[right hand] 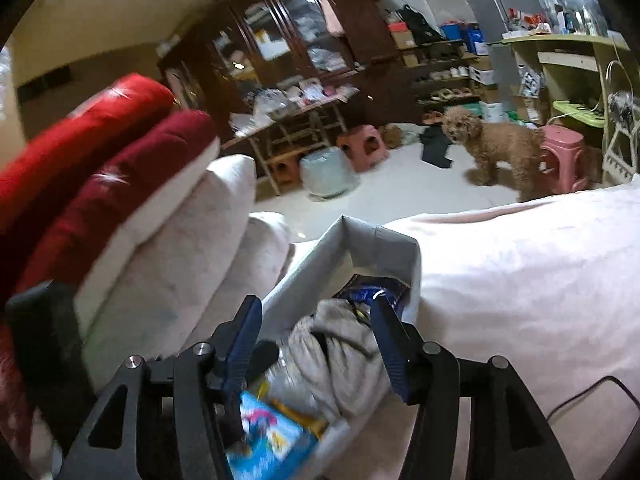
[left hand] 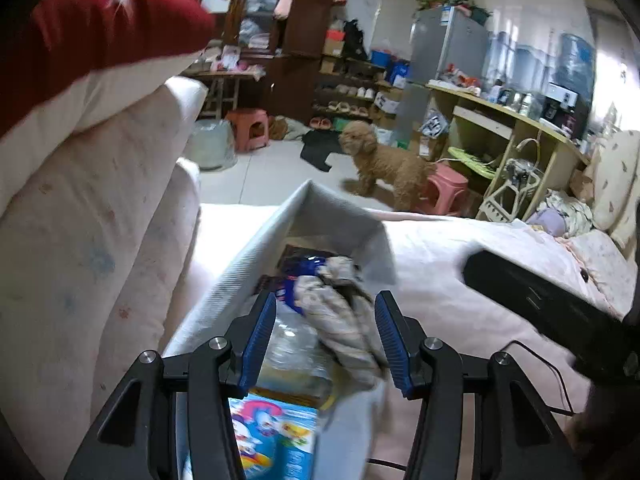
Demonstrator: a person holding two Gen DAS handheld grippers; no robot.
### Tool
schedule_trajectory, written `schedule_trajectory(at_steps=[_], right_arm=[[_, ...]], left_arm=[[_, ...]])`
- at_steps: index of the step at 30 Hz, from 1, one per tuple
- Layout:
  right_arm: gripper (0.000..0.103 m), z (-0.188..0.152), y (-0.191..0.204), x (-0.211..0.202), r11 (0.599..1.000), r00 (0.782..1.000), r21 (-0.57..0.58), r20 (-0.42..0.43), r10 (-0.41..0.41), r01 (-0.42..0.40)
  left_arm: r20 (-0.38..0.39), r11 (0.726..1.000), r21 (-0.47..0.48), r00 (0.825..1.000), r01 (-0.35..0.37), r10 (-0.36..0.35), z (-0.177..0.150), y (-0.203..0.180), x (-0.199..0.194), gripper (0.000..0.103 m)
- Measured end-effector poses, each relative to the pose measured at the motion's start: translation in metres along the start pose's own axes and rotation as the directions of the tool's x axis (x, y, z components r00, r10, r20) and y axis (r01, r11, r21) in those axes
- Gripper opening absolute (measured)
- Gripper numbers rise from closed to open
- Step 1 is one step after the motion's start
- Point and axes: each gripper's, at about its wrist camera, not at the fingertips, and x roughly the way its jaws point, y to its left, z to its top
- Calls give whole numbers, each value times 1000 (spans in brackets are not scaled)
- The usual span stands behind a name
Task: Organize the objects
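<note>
grey cloth [left hand: 344, 316] between parted jaws, unclamped

You have a bed [left hand: 460, 248] under a pale pink sheet in front of you. A grey fabric box [left hand: 256, 240] sits directly on it, open at the top and filled with things. Against the box's left side lies a stack of folded quilts [left hand: 100, 208], white below and red on top. On the sheet to the right of the box a thin black cable [right hand: 592, 392] trails. At the bed's far right corner you see crumpled bedding [left hand: 568, 212].
</note>
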Motion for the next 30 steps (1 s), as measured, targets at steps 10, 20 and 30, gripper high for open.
schedule_trajectory(at_steps=[10,20,30], right_arm=[[55,-89,-77,-84,983,979,-170,-203,34,-69],[53,-188,-127,-80,912,922,-406,-372,-105,-60],[91,-184,-198,-115,886,903,-454,-335,-269,95]], left_arm=[[-26,991,74,994,112,-110,-30,-70,-2,51],[-349,949,248,932,197,-102,-138,-152,63,51],[-299,939,298,951,170,-77,-163,-163,68,60]])
